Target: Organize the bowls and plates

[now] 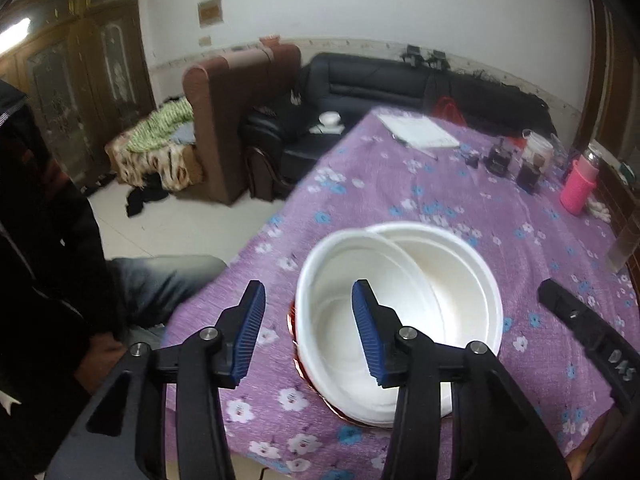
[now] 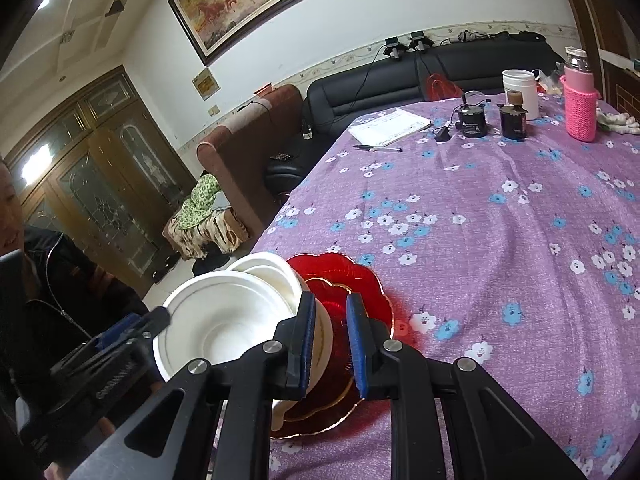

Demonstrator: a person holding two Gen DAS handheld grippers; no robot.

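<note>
Room: purple flowered worktop (image 2: 480, 240), sofa behind.
Left fingers (image 1: 308, 332): wide apart, straddling the near rim of the white bowl (image 1: 400, 320).
Right fingers (image 2: 330, 344): narrow gap, holding nothing that I can see.
Bowls: two, nested askew on the red plate (image 2: 352, 292).
Handling: bowls likely light, thin; pinch the rim gently. Plate looks brittle.

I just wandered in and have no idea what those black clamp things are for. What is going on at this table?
A person is tidying dishes with a hand-held gripper in each hand. Two white bowls, one tilted inside the other, sit on a red glass plate near the edge of a table with a purple flowered cloth. The left gripper is open, with one finger over the upper bowl and one outside its rim. The right gripper is beside the bowls above the plate, with nothing visibly between its fingers.
</note>
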